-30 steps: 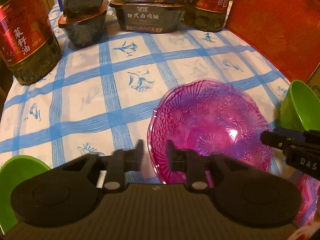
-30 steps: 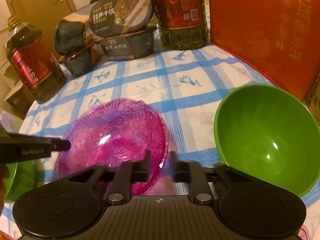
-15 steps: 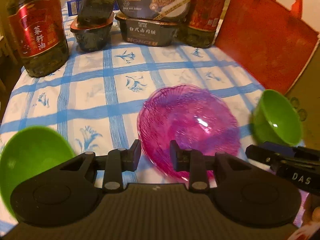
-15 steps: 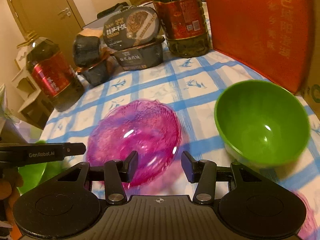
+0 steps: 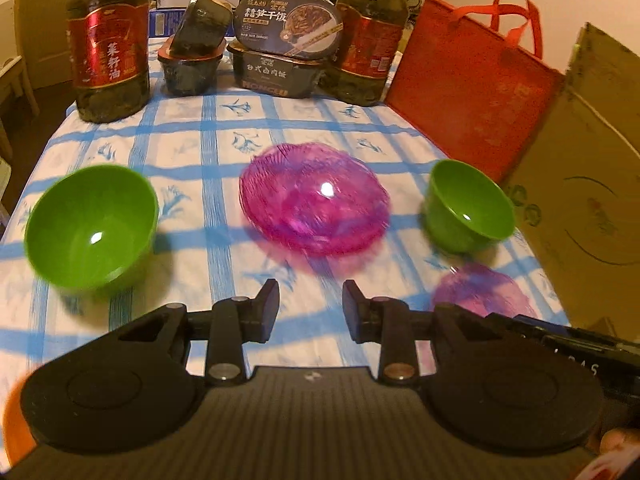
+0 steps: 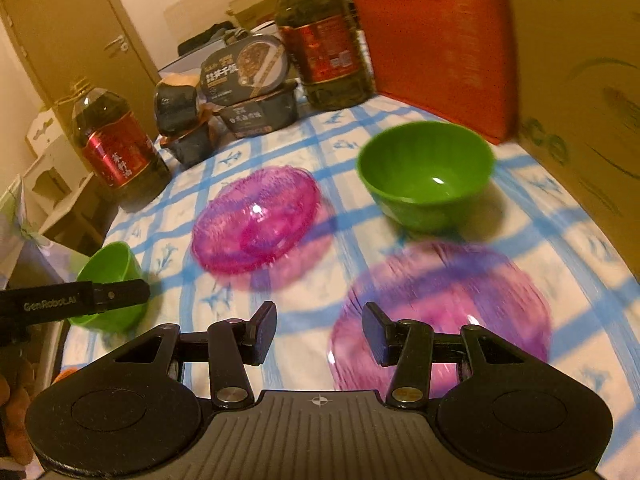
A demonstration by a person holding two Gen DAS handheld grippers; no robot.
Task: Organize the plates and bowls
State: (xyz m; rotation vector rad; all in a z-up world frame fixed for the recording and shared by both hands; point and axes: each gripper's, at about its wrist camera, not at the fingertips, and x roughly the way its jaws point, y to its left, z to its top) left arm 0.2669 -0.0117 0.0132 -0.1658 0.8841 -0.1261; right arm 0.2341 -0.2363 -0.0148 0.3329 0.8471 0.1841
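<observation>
Left wrist view: we find the left gripper (image 5: 310, 307) at lower centre, its jaws having just been opening, now narrowly apart with nothing between them, only tablecloth (image 5: 192, 136) behind. At frame centre we note a pink plate (image 5: 314, 198), blurred, lying on the cloth. A green bowl (image 5: 91, 224) stands upright at middle left, a second green bowl (image 5: 468, 206) at middle right, both well apart from the plate. A second pink plate (image 5: 480, 290) sits lower right, partly hidden by the gripper body. Along the top we list two oil bottles (image 5: 109, 40), stacked meal boxes (image 5: 280, 56) and a red bag (image 5: 472, 92).

Right wrist view: we find the right gripper (image 6: 319, 330) at lower centre, jaws moderately apart and empty. The nearer pink plate (image 6: 444, 292) lies just behind its right finger (image 6: 378, 336); whether they touch we cannot tell. The other pink plate (image 6: 256, 220) sits centre left, a green bowl (image 6: 426, 172) upper right, another (image 6: 110, 264) at left behind the other gripper's finger
</observation>
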